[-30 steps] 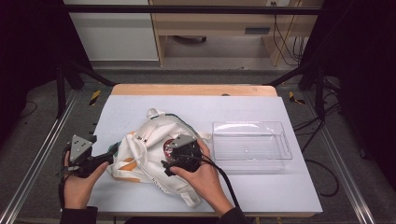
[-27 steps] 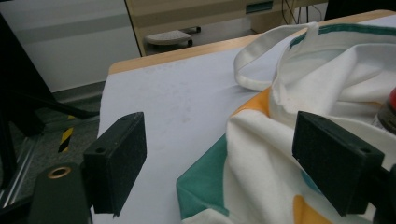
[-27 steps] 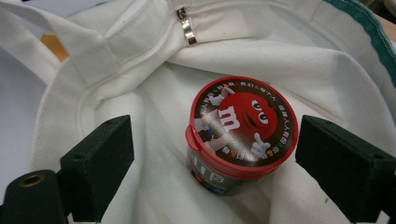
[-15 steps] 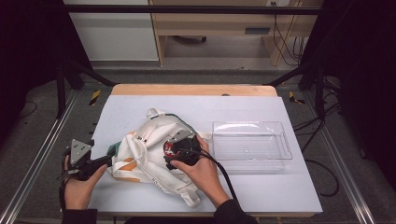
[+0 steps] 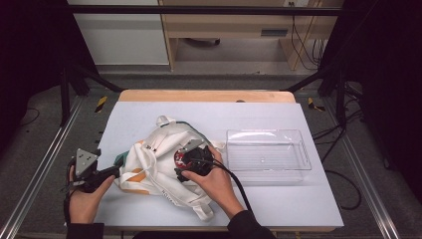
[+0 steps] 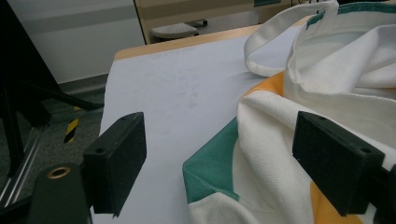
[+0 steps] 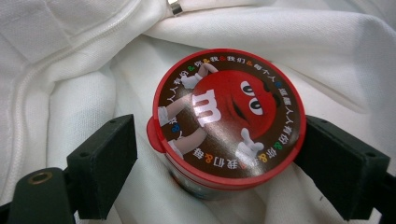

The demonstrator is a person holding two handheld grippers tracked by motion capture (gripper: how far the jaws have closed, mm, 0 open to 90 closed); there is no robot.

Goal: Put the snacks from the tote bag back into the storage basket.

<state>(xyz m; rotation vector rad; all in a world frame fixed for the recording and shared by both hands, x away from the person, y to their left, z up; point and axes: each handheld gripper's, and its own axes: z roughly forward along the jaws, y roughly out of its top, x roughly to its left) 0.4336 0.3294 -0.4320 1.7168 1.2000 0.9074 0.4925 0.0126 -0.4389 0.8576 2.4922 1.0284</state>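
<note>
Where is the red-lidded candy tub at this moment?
The candy tub lies in the folds of the white bag, left of the clear tray, between the open jaws of the right gripper.

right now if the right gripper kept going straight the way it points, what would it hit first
Most likely the red-lidded candy tub, which sits between the open right gripper jaws, nestled in the white bag. Depth is hard to judge; the right jaw looks close to its rim.

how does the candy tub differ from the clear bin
The candy tub is small, round, and closed by a red lid with a cartoon face; the clear bin is large, rectangular, see-through and open-topped. The tub sits in the white bag, the bin on the bare table. Both look like plastic.
</note>
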